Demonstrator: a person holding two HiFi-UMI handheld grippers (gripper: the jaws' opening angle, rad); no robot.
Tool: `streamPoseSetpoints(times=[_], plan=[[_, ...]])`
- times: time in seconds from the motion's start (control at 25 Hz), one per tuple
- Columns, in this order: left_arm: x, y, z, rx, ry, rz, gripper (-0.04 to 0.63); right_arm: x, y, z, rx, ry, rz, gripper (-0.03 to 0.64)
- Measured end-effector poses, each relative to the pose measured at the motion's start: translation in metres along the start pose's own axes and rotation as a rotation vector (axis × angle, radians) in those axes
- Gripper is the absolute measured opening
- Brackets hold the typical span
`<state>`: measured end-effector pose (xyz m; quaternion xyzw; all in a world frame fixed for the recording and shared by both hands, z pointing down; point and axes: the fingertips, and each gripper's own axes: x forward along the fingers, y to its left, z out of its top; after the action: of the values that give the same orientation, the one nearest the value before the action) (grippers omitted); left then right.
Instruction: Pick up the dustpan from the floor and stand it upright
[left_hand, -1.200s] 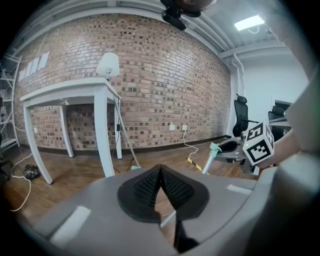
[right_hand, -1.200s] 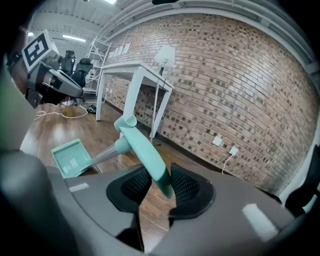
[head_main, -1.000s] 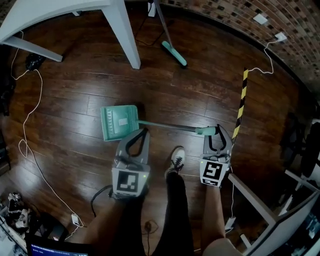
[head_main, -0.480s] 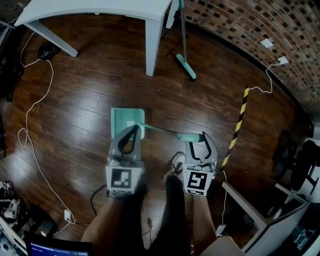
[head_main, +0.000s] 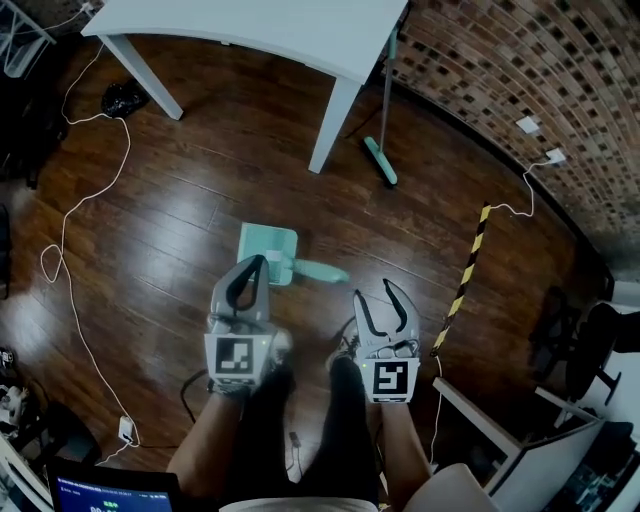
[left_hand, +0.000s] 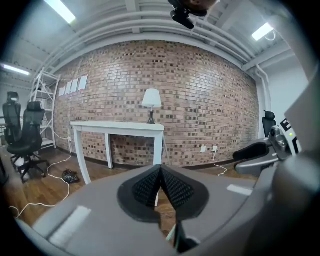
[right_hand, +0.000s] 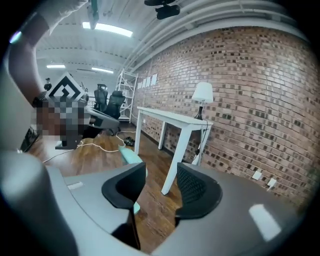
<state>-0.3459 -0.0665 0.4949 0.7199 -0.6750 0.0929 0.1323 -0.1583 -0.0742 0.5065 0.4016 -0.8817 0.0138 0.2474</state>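
Note:
The teal dustpan (head_main: 266, 246) is on the dark wood floor ahead of my feet. Its handle (head_main: 318, 270) rises toward me and to the right. My left gripper (head_main: 261, 260) is shut where the handle meets the pan. In the left gripper view the left gripper (left_hand: 160, 170) has its pads together, and a thin teal sliver of the dustpan (left_hand: 172, 234) shows just under them. My right gripper (head_main: 372, 292) is open to the right of the handle's free end and holds nothing. In the right gripper view the handle (right_hand: 129, 156) passes behind the left jaw of the right gripper (right_hand: 161, 170).
A white table (head_main: 300, 30) stands ahead, with one leg (head_main: 335, 125) near a teal broom (head_main: 382, 160) that leans by the brick wall. White cables (head_main: 70, 200) trail on the left. A yellow-black strip (head_main: 462, 275) lies on the floor at the right. The person's shoe (head_main: 347, 348) is between the grippers.
The right gripper let go of the handle's end and opened wide. Both grippers rose. The dustpan tipped up with the left gripper, so its handle now looks much shorter.

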Motion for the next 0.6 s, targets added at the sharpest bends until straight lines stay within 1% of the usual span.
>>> streamPoseSetpoints(times=[0.08, 0.2, 0.4, 0.48, 0.6], plan=[[-0.007, 0.004, 0.017, -0.005, -0.017, 0.002, 0.002, -0.008, -0.007, 0.021, 0.017, -0.026, -0.031, 0.192], [-0.015, 0.008, 0.046, 0.024, -0.053, -0.003, 0.002, -0.020, -0.023, 0.053, 0.044, -0.067, -0.085, 0.156], [-0.035, 0.001, 0.102, 0.033, -0.106, -0.025, 0.001, -0.048, -0.040, 0.102, 0.036, -0.108, -0.134, 0.091], [-0.044, -0.004, 0.130, 0.026, -0.135, -0.046, 0.000, -0.060, -0.048, 0.126, 0.033, -0.133, -0.157, 0.079], [-0.053, -0.014, 0.171, 0.039, -0.188, -0.086, 0.000, -0.078, -0.064, 0.156, 0.032, -0.166, -0.192, 0.060]])
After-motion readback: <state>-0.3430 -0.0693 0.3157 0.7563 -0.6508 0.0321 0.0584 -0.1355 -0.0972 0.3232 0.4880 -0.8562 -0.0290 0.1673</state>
